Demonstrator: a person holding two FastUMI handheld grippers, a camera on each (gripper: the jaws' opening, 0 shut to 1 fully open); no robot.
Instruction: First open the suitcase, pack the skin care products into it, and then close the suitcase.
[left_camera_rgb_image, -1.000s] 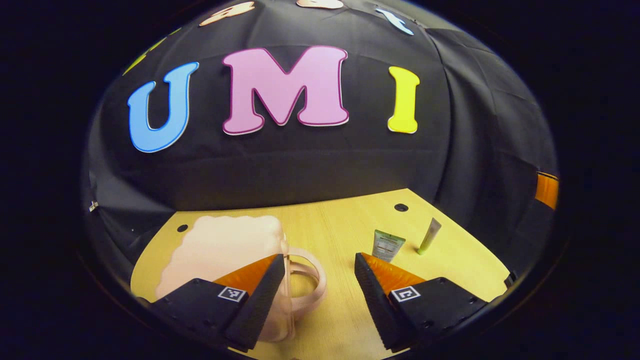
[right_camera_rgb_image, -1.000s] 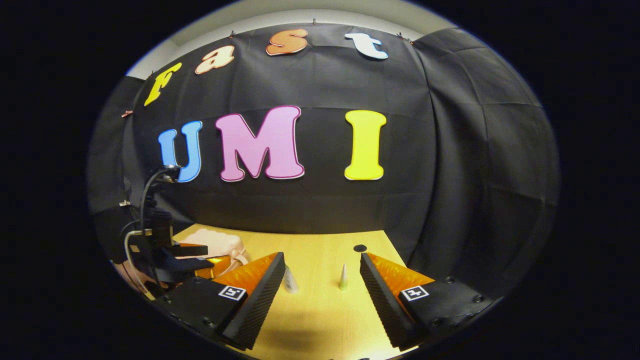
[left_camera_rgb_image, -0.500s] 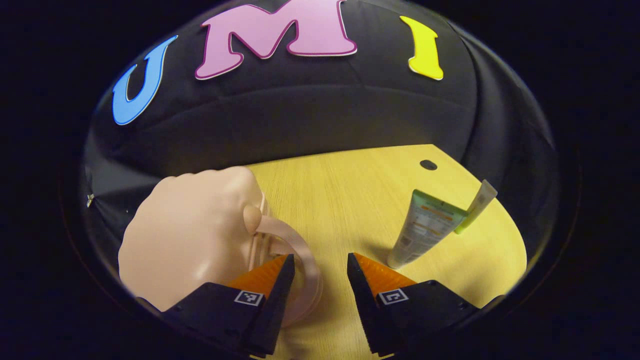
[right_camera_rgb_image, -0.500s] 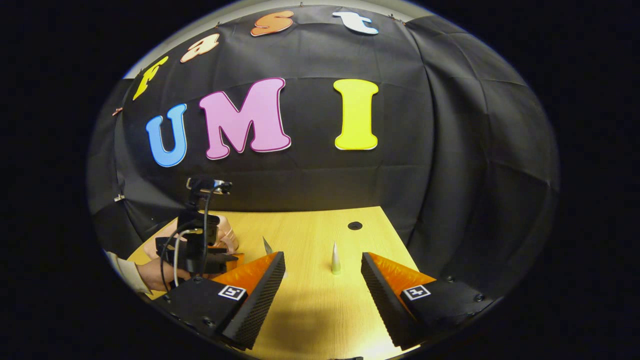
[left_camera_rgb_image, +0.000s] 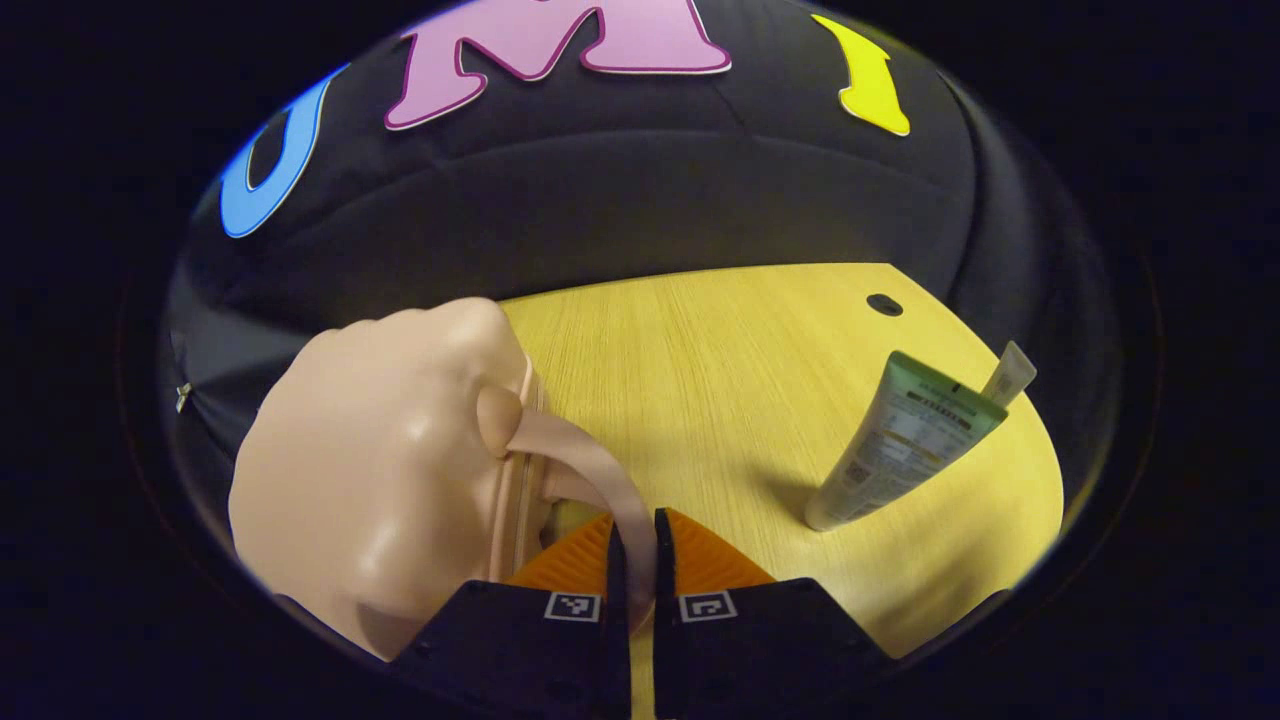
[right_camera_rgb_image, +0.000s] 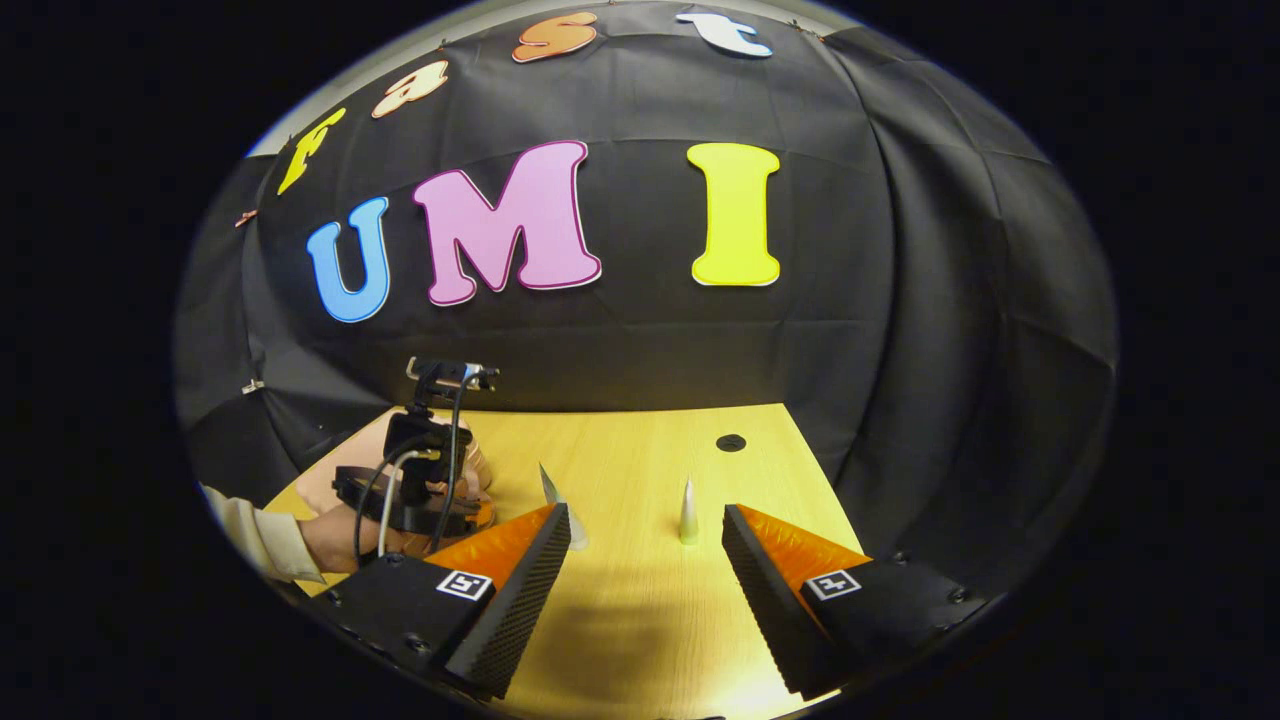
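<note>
In the left gripper view the left tongs sit at 6 o'clock with the two fingers drawn almost together, pinching the thin loop handle of the pale pink suitcase between them; the suitcase lies closed on the wooden counter, bulging out towards 9 o'clock, with its seam line running down beside the handle; at 3 o'clock a green tube stands on its cap, tilted, and a slimmer pale tube shows just behind its top edge; whether the two tubes touch cannot be told; a small dark hole marks the counter at 2 o'clock, near the far edge.

In the right gripper view the right tongs at 6 o'clock stand wide open with nothing between the fingers, above bare counter; between the fingers, farther off, the slim tube stands seen edge-on at about 12 o'clock from the tips, and the green tube rises just behind the left finger tip at 11 o'clock; at 9 o'clock a person's hand with a light sleeve holds the other gripper, cables trailing from it, against the pink suitcase, which is mostly hidden behind it; the dark hole lies at 1 o'clock, well beyond the tubes.
</note>
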